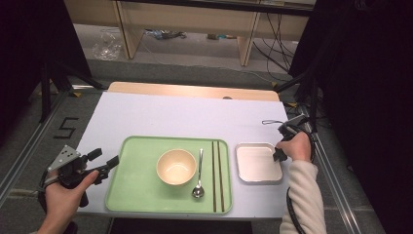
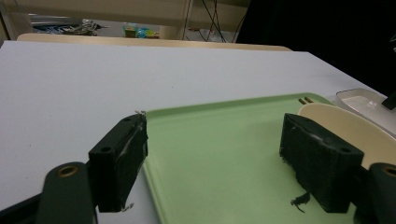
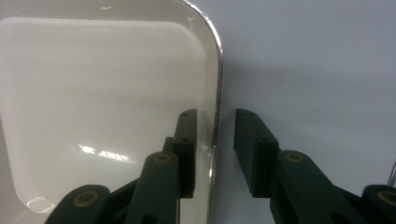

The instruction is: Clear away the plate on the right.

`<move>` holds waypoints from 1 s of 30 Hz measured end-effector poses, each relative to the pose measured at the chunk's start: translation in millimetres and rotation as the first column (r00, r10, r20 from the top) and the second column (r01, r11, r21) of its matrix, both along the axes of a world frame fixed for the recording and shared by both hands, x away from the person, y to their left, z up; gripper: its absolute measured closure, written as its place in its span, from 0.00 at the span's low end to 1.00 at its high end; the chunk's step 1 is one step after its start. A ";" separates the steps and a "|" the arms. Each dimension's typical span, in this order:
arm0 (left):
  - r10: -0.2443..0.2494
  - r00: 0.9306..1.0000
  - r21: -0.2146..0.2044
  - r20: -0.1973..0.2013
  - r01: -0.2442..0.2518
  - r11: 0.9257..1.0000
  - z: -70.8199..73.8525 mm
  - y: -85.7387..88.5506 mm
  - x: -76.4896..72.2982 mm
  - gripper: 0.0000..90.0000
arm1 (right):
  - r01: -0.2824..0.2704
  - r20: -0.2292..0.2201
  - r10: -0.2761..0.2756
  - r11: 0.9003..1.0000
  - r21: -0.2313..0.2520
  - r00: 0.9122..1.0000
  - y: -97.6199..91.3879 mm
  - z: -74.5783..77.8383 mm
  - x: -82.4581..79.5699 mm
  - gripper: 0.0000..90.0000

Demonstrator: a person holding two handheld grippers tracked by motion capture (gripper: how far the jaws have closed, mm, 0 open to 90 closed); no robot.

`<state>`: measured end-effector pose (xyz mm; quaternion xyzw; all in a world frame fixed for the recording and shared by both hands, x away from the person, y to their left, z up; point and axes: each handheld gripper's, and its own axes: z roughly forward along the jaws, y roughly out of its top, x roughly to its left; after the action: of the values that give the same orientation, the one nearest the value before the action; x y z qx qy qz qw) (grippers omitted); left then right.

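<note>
The step in hand looks like taking hold of the white square dish, which sits on the bench just right of the green tray: the right gripper straddles the dish's right rim, one jaw inside and one outside, partly spread and not yet pinching. The next move calls for pressing the jaws together on the rim. The left gripper waits spread wide over the tray's left edge, holding nothing.
</note>
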<state>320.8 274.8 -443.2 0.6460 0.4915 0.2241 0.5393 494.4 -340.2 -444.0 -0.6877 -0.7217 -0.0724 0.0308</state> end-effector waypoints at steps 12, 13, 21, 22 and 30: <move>0.000 1.000 0.002 0.002 0.000 1.000 0.3 0.1 0.1 0.26 | -0.041 -0.021 0.042 0.998 0.037 0.999 -6.3 -3.7 2.8 0.91; 0.000 1.000 0.003 0.003 0.000 1.000 0.4 0.2 0.0 0.26 | 0.028 -0.049 -0.025 0.998 0.049 0.998 -2.4 -1.6 2.3 0.92; 0.000 1.000 0.004 0.002 0.000 1.000 0.7 0.2 -0.2 0.26 | -0.030 0.006 0.030 0.999 0.028 1.000 -10.4 -4.3 2.0 0.97; 0.000 1.000 0.003 0.003 0.000 1.000 0.7 0.1 -0.2 0.26 | -0.020 -0.010 0.021 0.999 0.042 1.000 -10.0 -2.4 2.6 0.97; 0.001 1.000 0.001 0.005 -0.001 1.000 0.7 0.0 -0.1 0.26 | 0.076 -0.032 -0.073 0.992 0.096 0.997 -6.8 14.2 -2.7 1.00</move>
<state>320.6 274.8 -442.5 0.6456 0.4904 0.2263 0.5399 491.7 -347.0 -429.8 -0.7129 -0.6906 -0.0986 0.0718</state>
